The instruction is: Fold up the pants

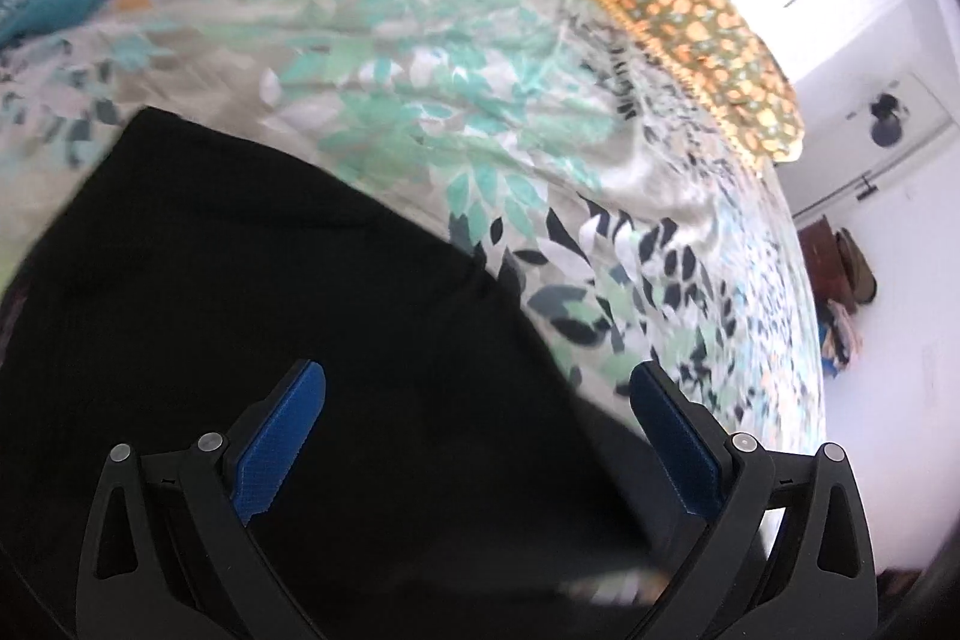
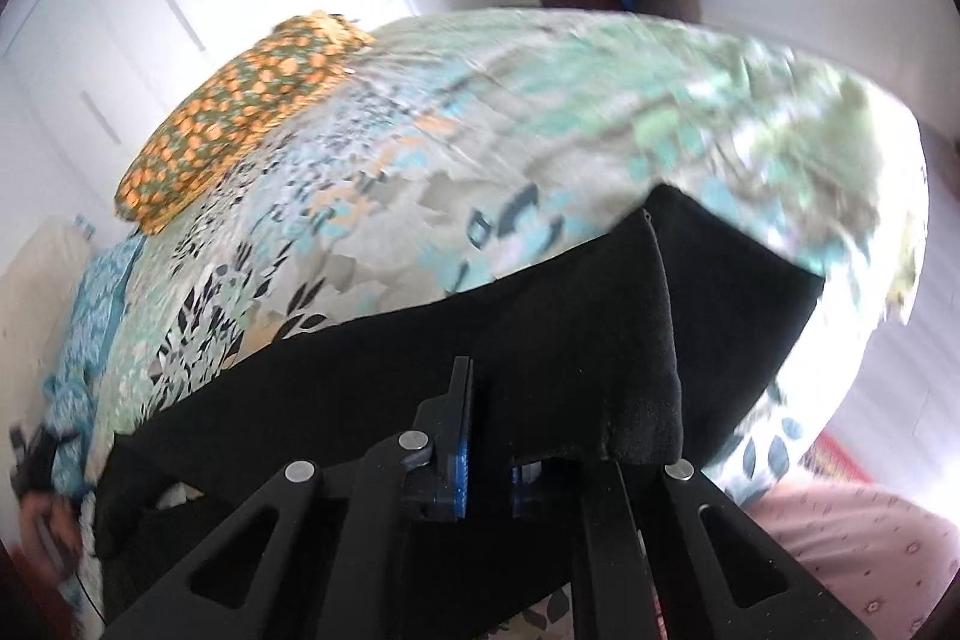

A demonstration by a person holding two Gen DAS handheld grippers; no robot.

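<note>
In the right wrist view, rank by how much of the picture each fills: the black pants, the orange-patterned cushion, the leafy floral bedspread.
1. Leafy floral bedspread, about level with
2. Black pants: too alike to rank, and the pants lie nearer the camera.
3. Orange-patterned cushion, clearly smallest, though farther away.

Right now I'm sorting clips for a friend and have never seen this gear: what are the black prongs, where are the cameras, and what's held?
No robot here: a person holds a two-finger gripper in each hand, each with a fisheye camera looking along its fingers. The left camera shows the left gripper open above black pants lying on a bed with a leaf-print cover. The right camera shows the right gripper shut on a fold of the pants. An orange-patterned pillow lies at the bed's far edge.
</note>
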